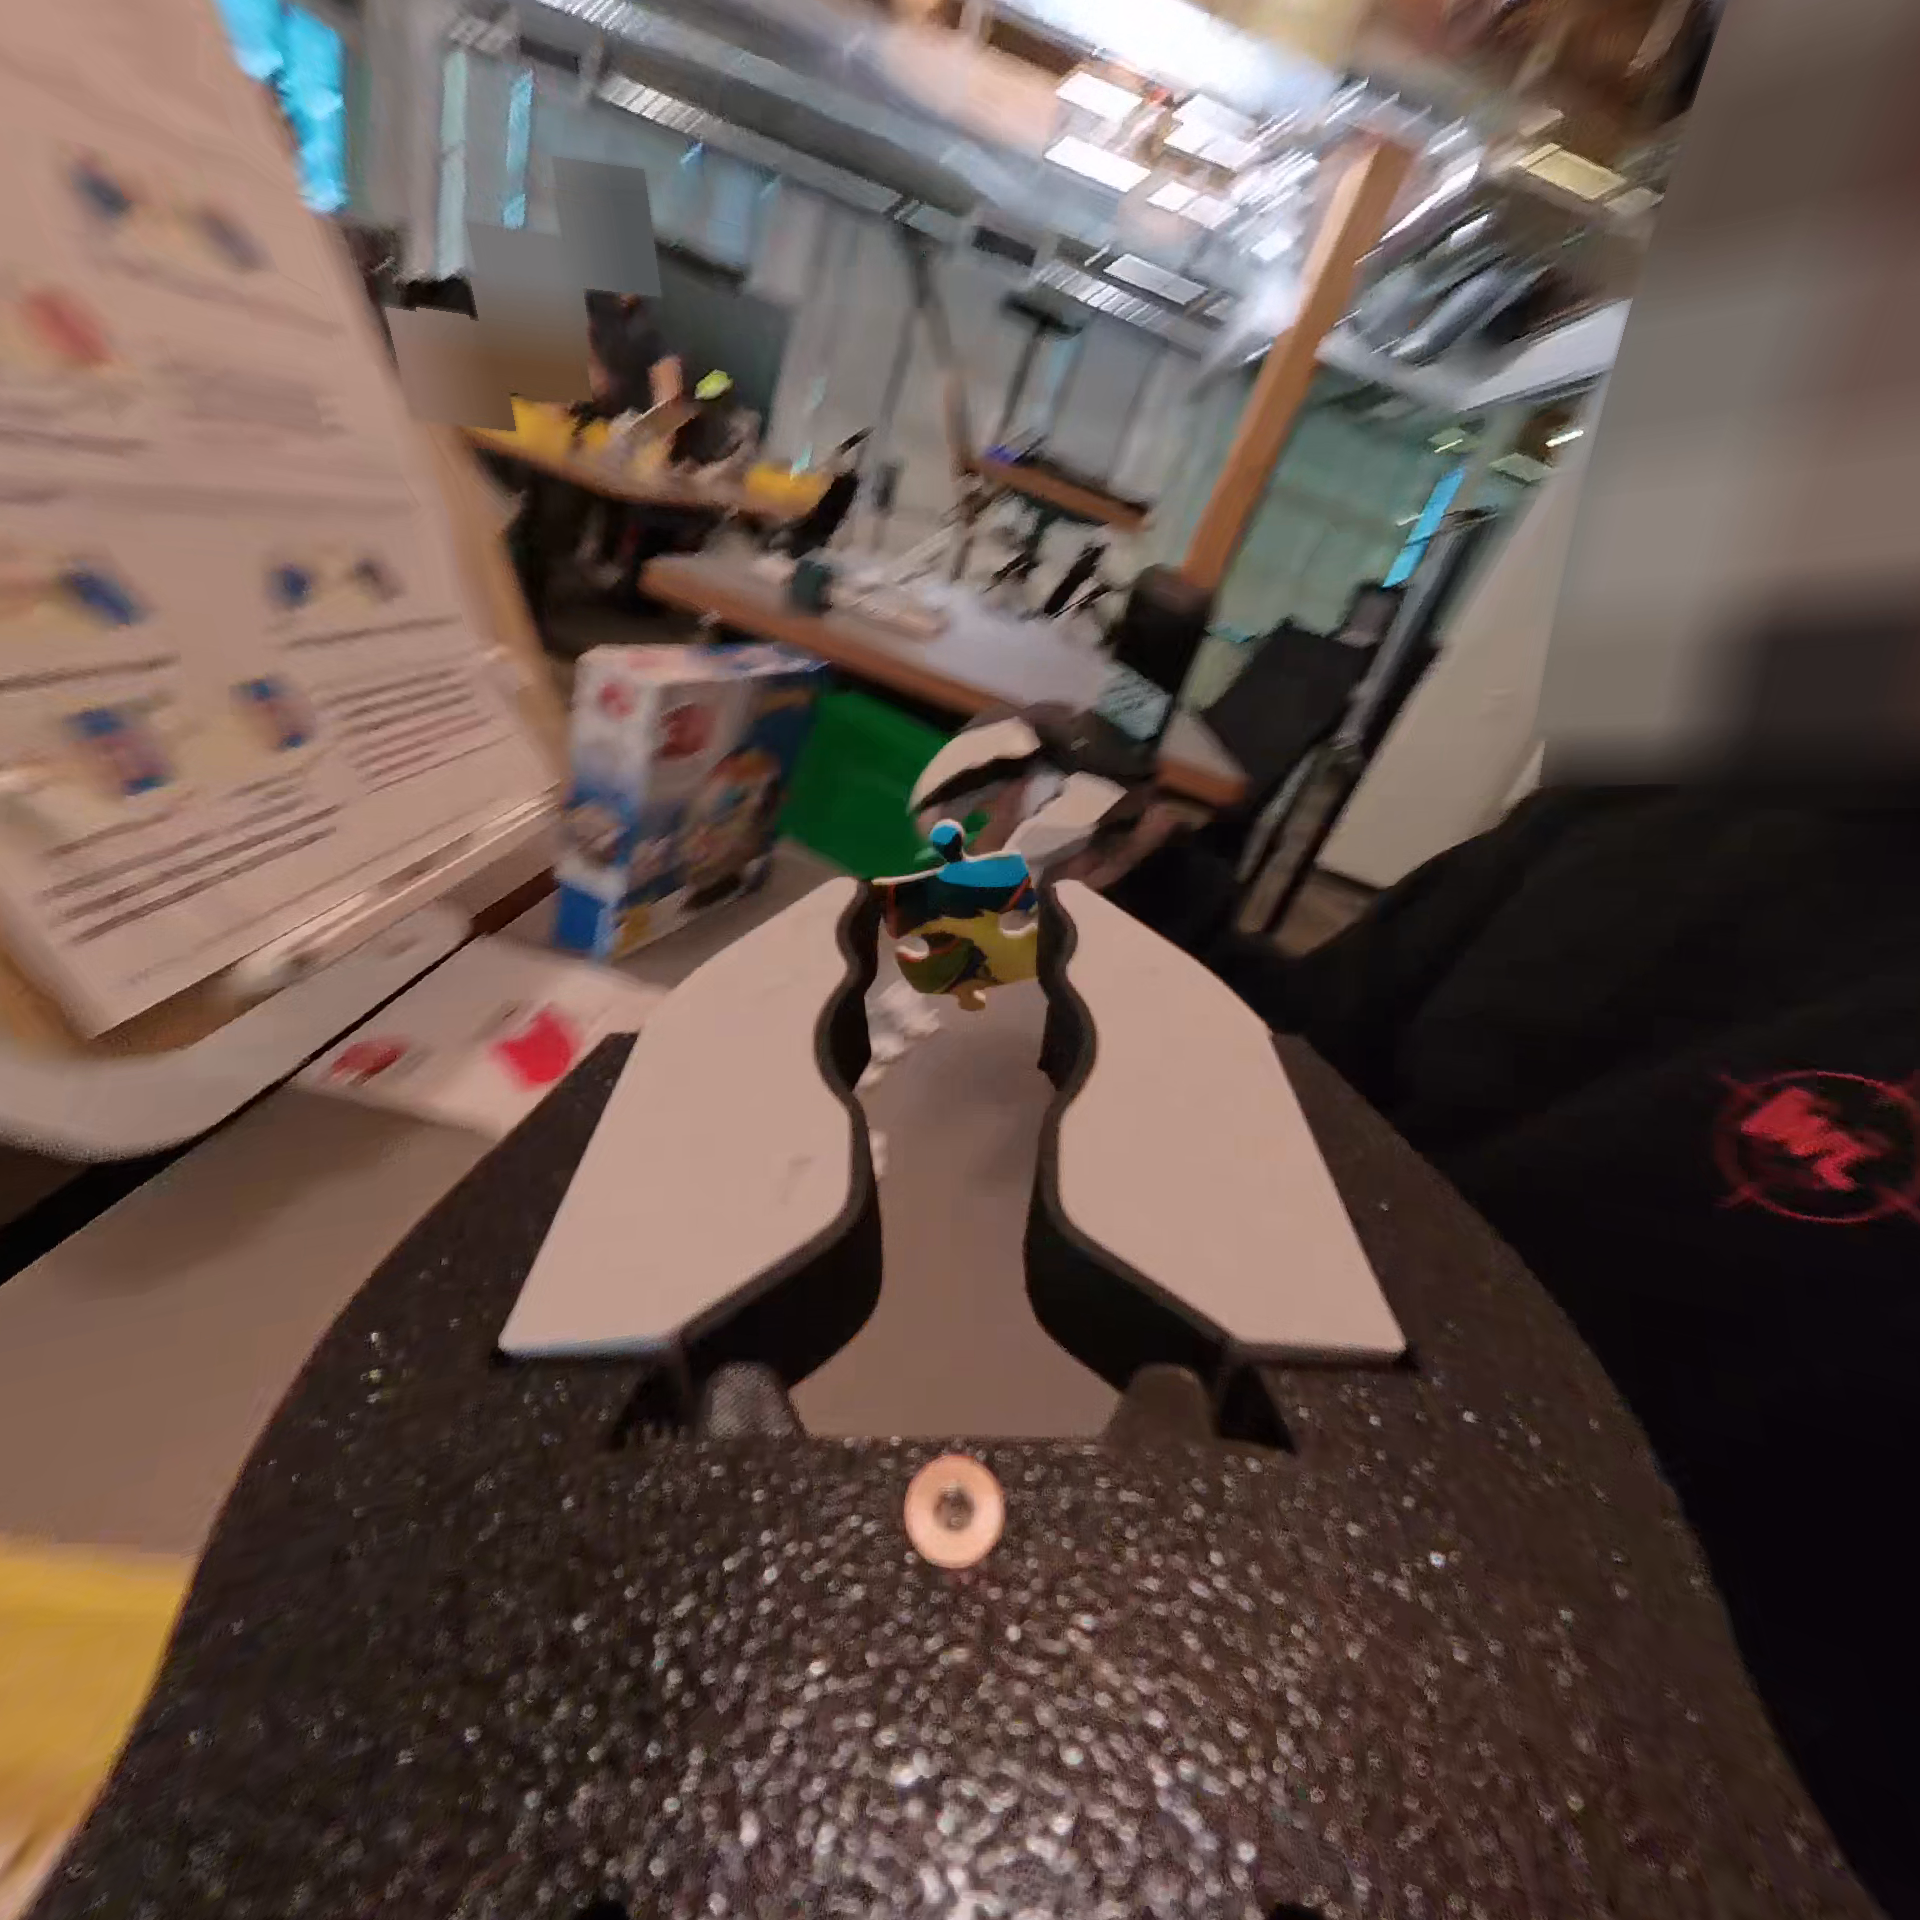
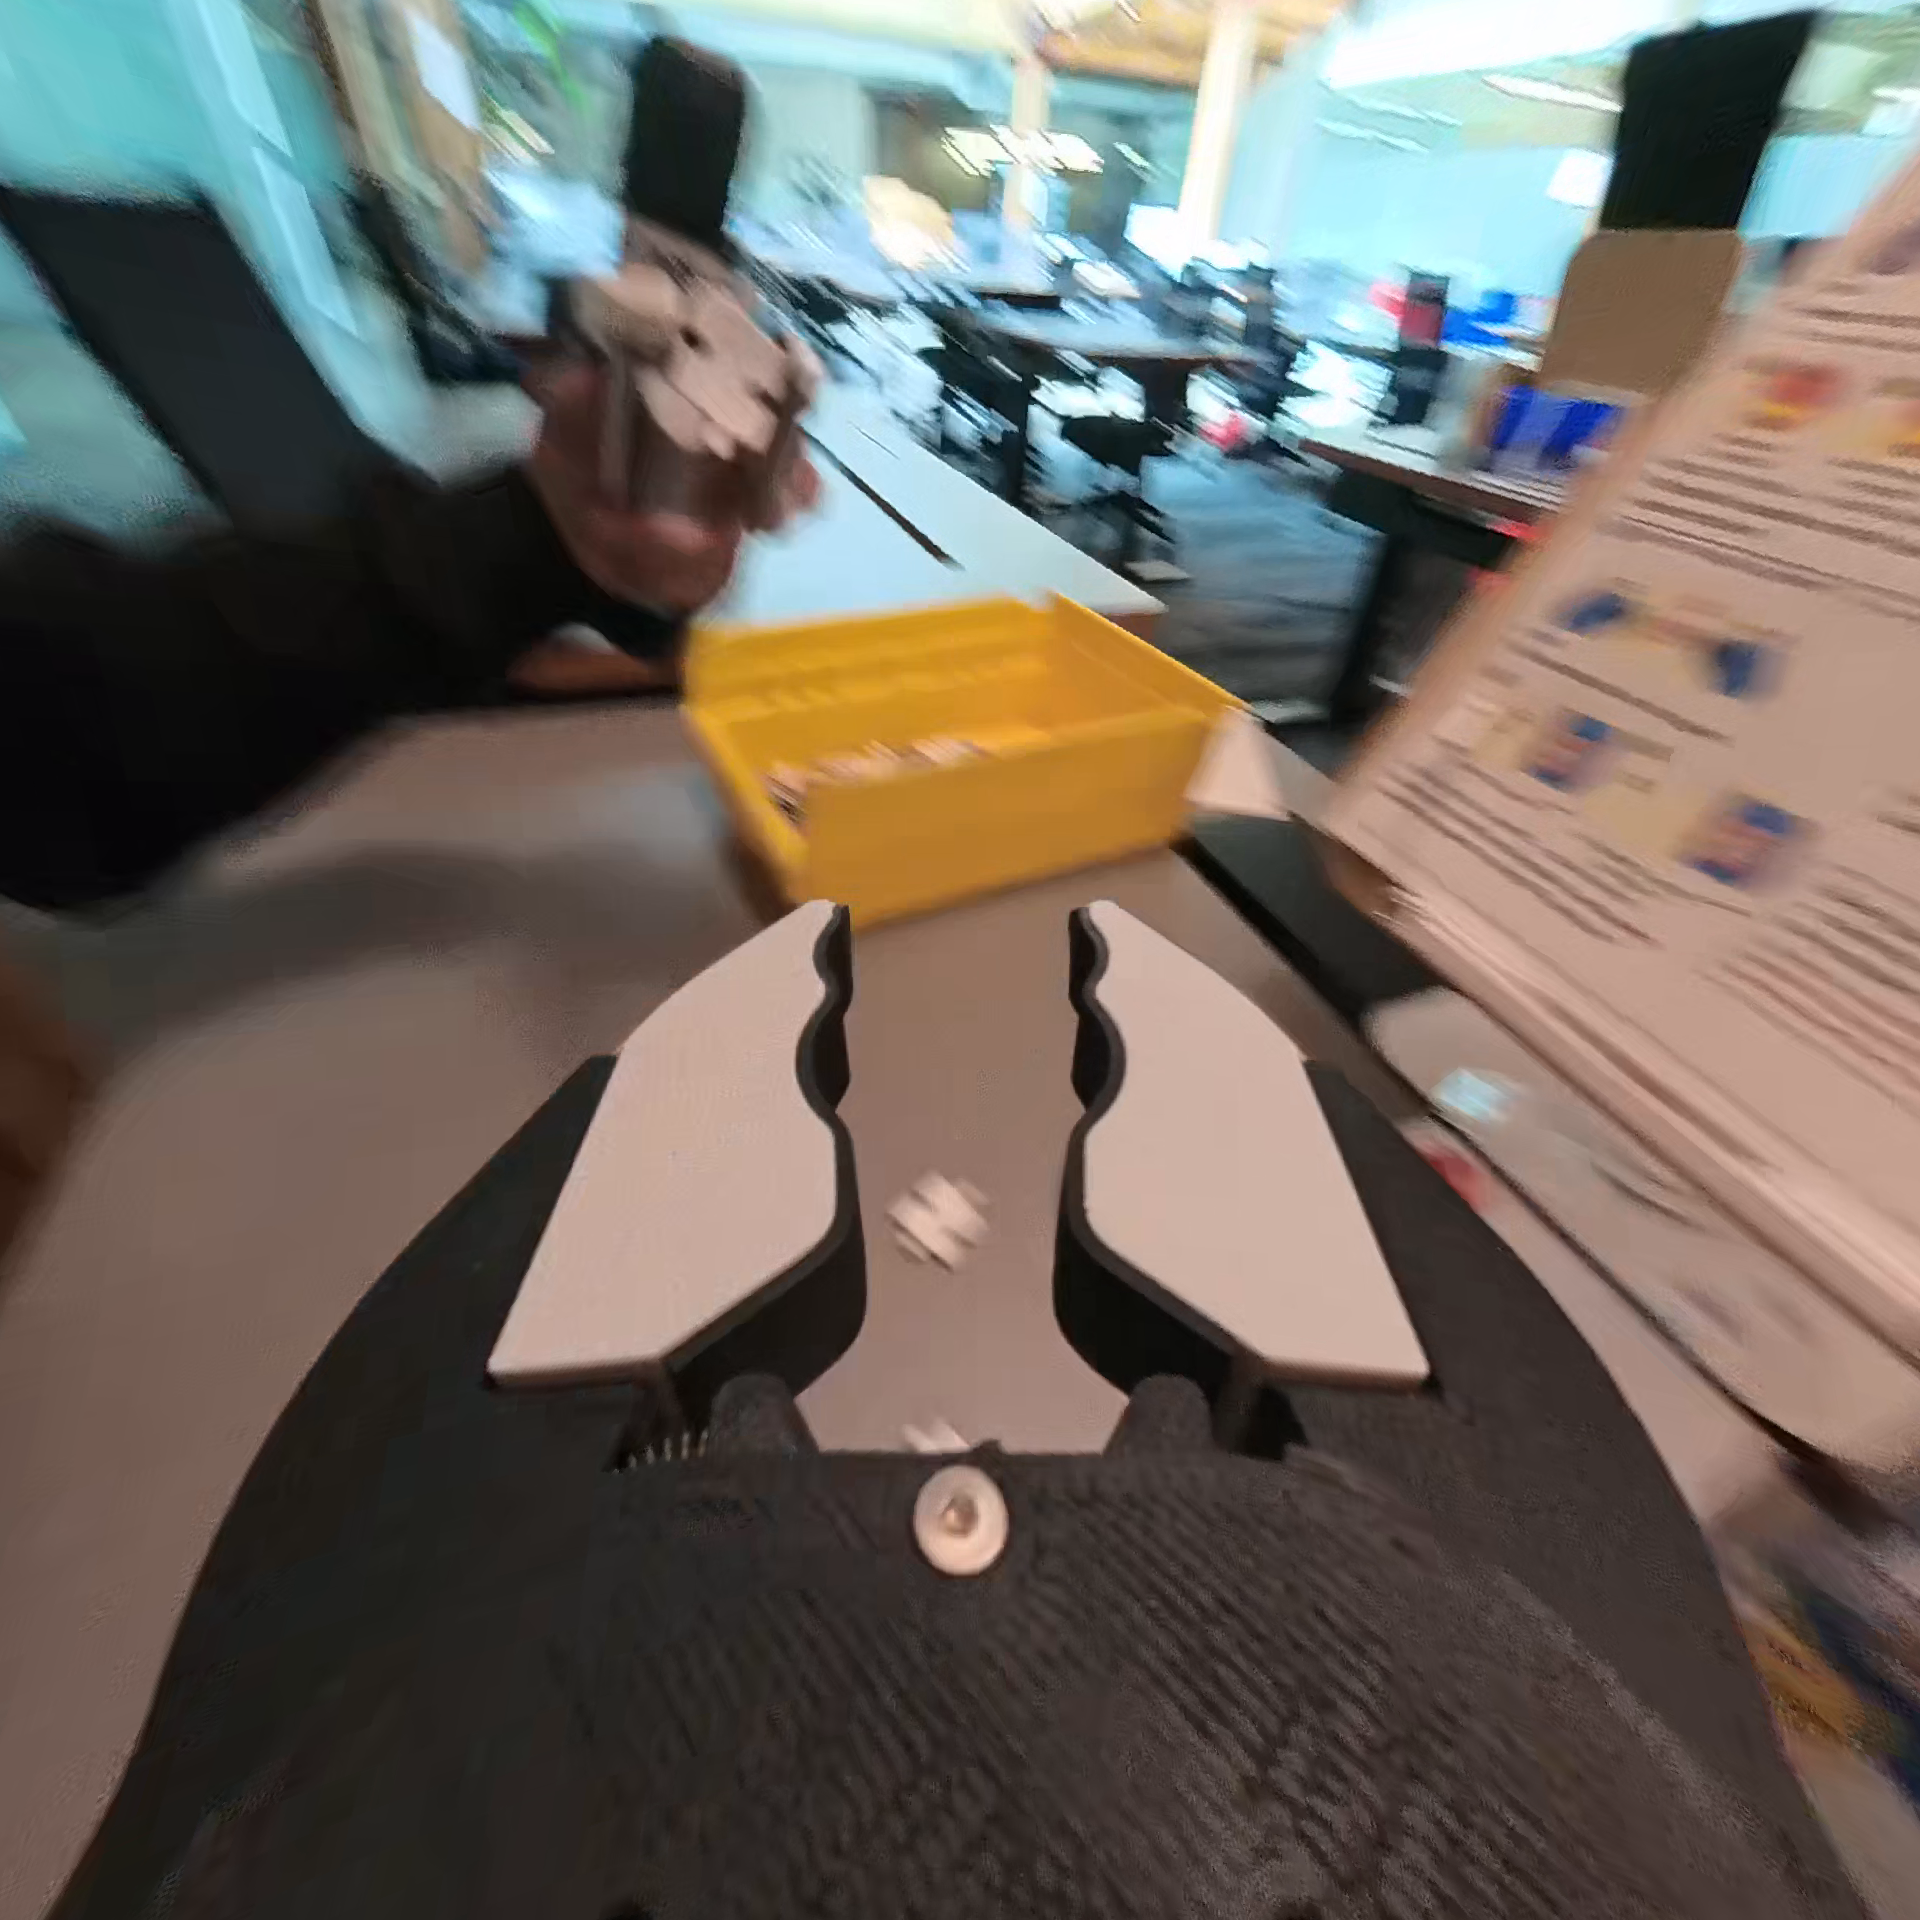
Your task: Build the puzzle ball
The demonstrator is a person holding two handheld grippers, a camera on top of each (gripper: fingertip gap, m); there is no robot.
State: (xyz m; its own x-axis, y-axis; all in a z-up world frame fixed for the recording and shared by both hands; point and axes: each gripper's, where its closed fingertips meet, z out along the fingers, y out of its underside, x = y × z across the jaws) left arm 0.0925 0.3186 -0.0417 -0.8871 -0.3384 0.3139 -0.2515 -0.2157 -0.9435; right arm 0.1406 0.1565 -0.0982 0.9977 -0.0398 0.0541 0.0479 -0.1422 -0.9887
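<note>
In the left wrist view my left gripper is shut on a colourful puzzle piece, blue, yellow and green, pinched between the fingertips and held up in the air. A curved white-grey patch shows right behind it; I cannot tell whether it is joined to the piece. In the right wrist view my right gripper is open and empty, low over the grey table. A small blurred pale piece lies on the table between its fingers. The left hand with its gripper shows blurred at the upper left.
A yellow bin with loose pieces stands just ahead of the right gripper. A propped instruction sheet stands at the right, also in the left wrist view. A puzzle box stands behind. A person's black garment fills the right.
</note>
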